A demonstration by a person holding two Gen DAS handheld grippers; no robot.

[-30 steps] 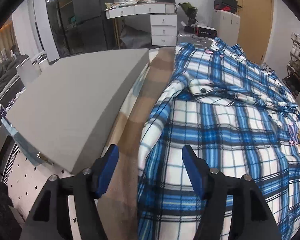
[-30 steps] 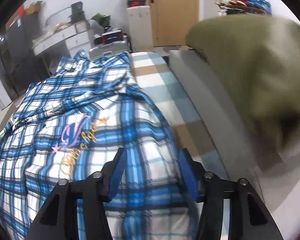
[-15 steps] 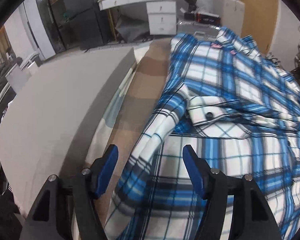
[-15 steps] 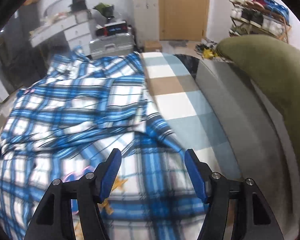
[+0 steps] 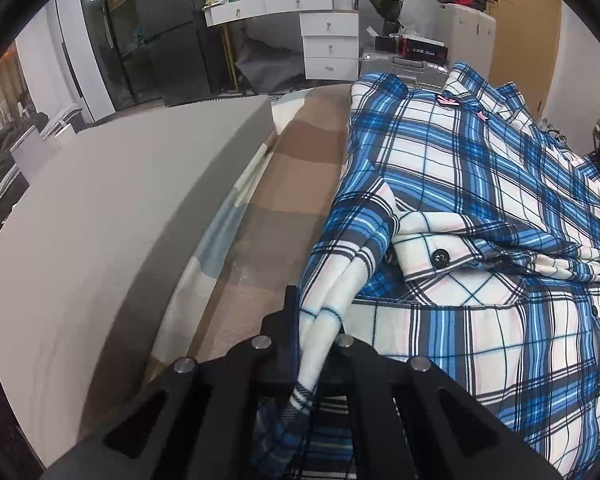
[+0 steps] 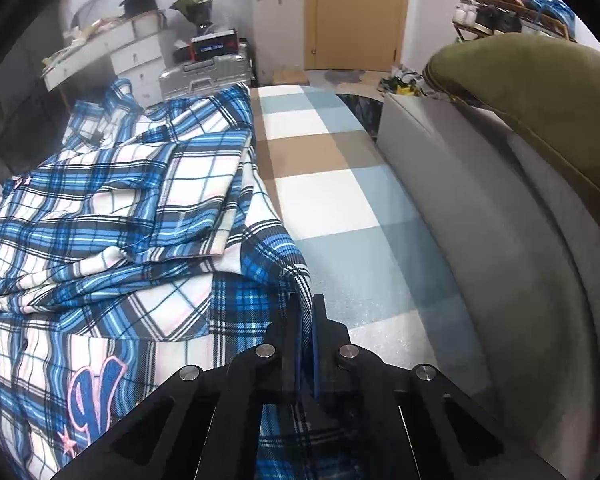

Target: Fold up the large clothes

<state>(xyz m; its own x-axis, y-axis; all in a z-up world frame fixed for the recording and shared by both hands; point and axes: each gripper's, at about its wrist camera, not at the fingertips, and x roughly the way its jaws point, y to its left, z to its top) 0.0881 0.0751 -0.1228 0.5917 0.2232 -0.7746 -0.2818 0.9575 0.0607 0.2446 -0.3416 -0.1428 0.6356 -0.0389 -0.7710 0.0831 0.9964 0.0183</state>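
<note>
Tongs: left tongs (image 5: 314, 334) and right tongs (image 6: 304, 330) low, level, each clamped on plaid shirt (image 5: 480, 240) edge, apparently opposite sides.

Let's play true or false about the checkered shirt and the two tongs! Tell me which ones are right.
1. The left tongs are pinching the blue plaid shirt. True.
2. The right tongs are wide open. False: they are shut on the shirt's edge.
3. The shirt is red. False: it is blue and white plaid.
4. A black button shows on the cuff. True.
5. A green cushion sits to the right of the shirt. True.
</note>
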